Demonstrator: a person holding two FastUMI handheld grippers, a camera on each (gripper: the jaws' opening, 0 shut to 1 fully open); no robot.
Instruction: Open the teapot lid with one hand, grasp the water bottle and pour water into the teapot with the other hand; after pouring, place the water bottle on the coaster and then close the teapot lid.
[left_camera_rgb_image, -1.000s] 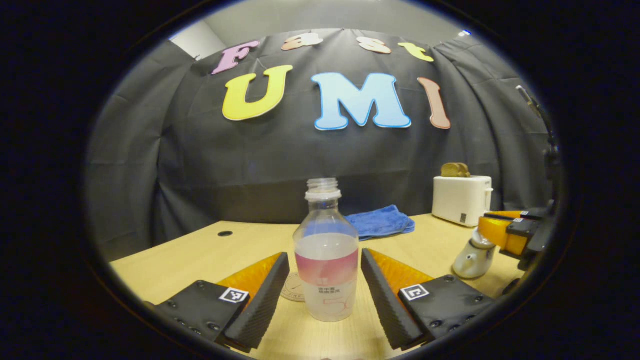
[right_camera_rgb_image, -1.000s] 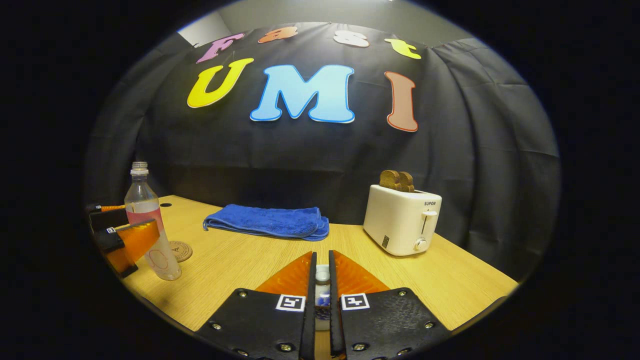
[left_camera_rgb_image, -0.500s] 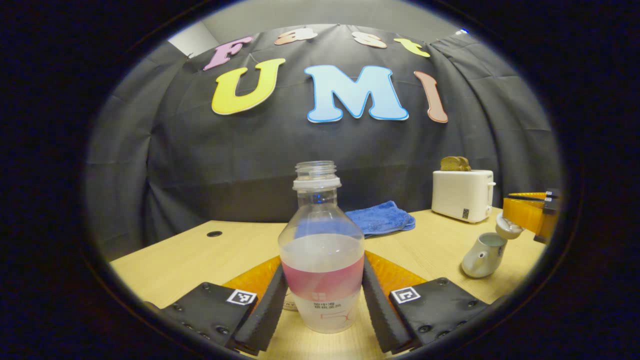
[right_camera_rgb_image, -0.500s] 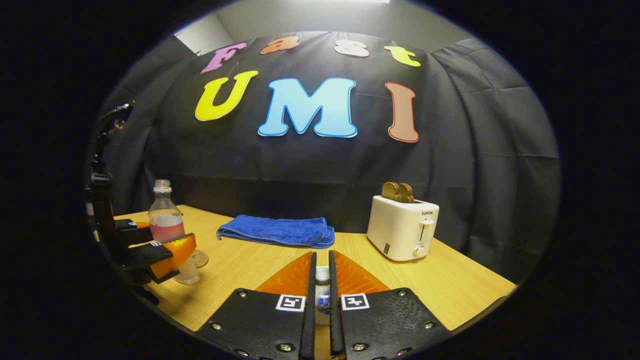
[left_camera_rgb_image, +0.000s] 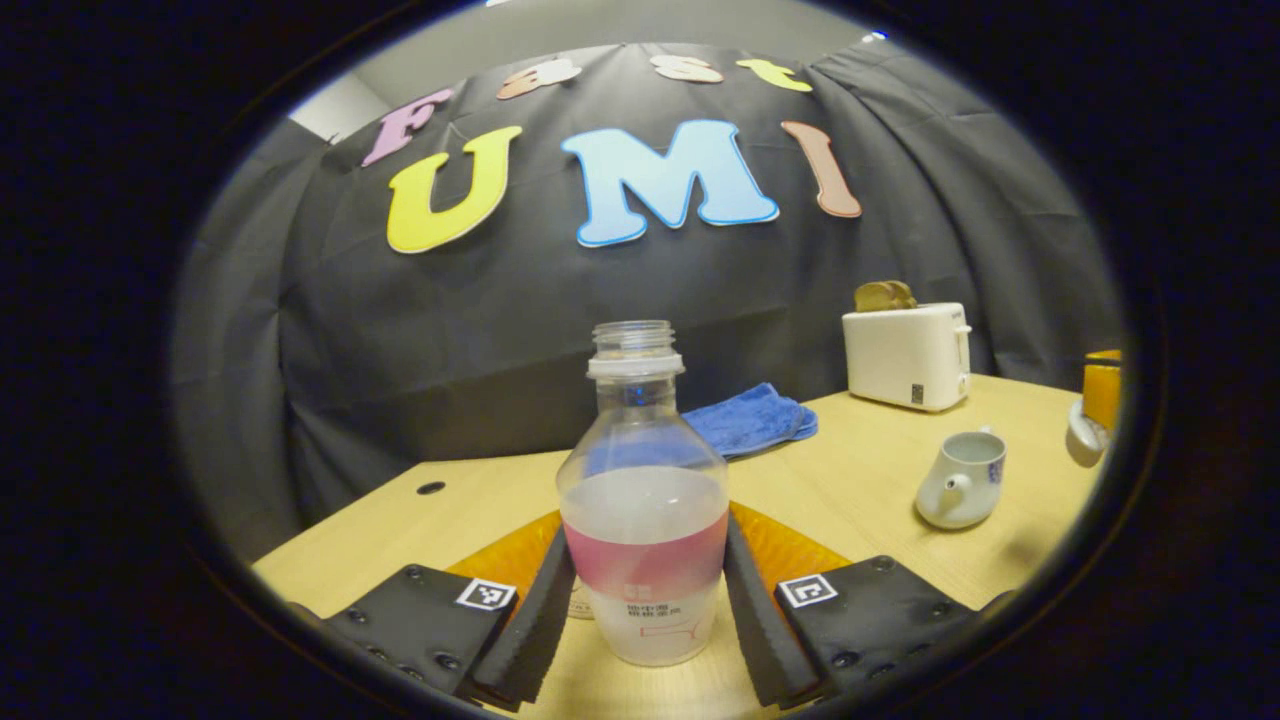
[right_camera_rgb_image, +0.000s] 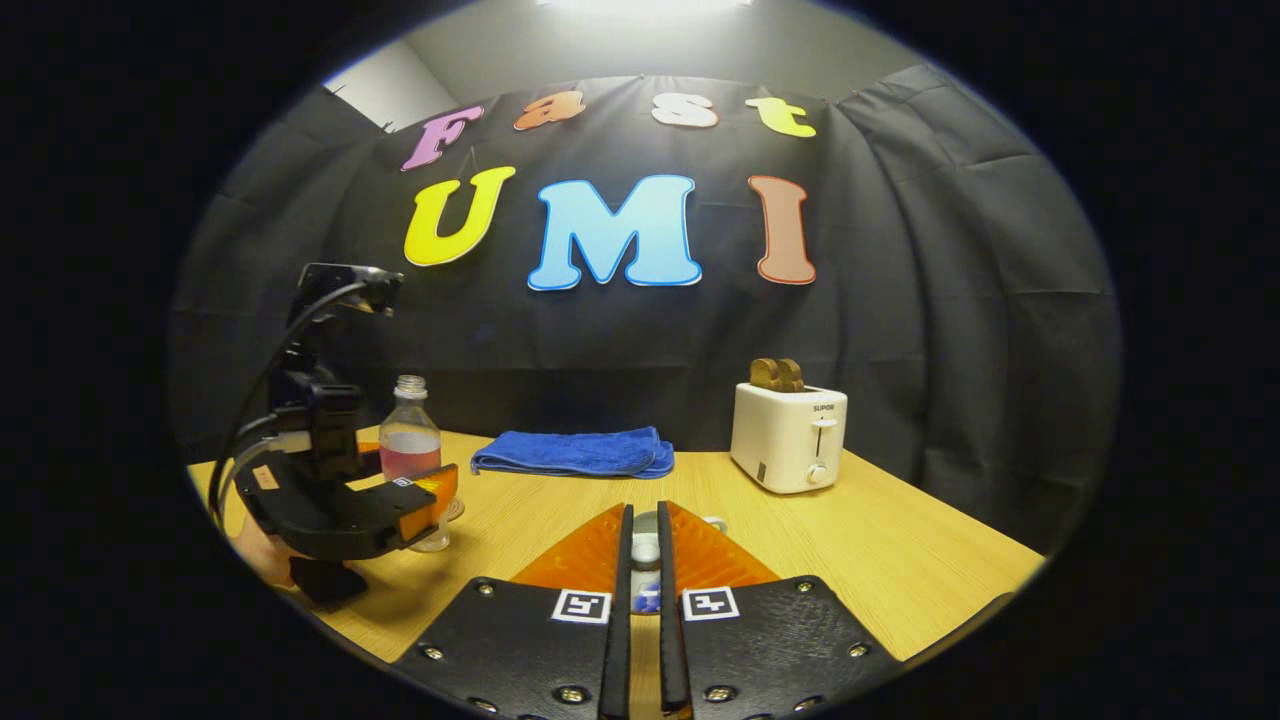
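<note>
A clear uncapped water bottle with a pink label stands between my left gripper's fingers, which press on both its sides. I cannot tell whether its base still touches the table. Part of a round coaster peeks out behind it. The white teapot sits open on the table to the right. My right gripper is shut on the knob of the teapot lid, held off the pot. In the right gripper view the left gripper and the bottle are at the left.
A white toaster with toast stands at the back right of the wooden table. A folded blue towel lies along the back. The table's left edge has a small round hole.
My left gripper closed on the bottle and tilted a little. My right gripper lifted the lid off the teapot and drew back and away from it.
</note>
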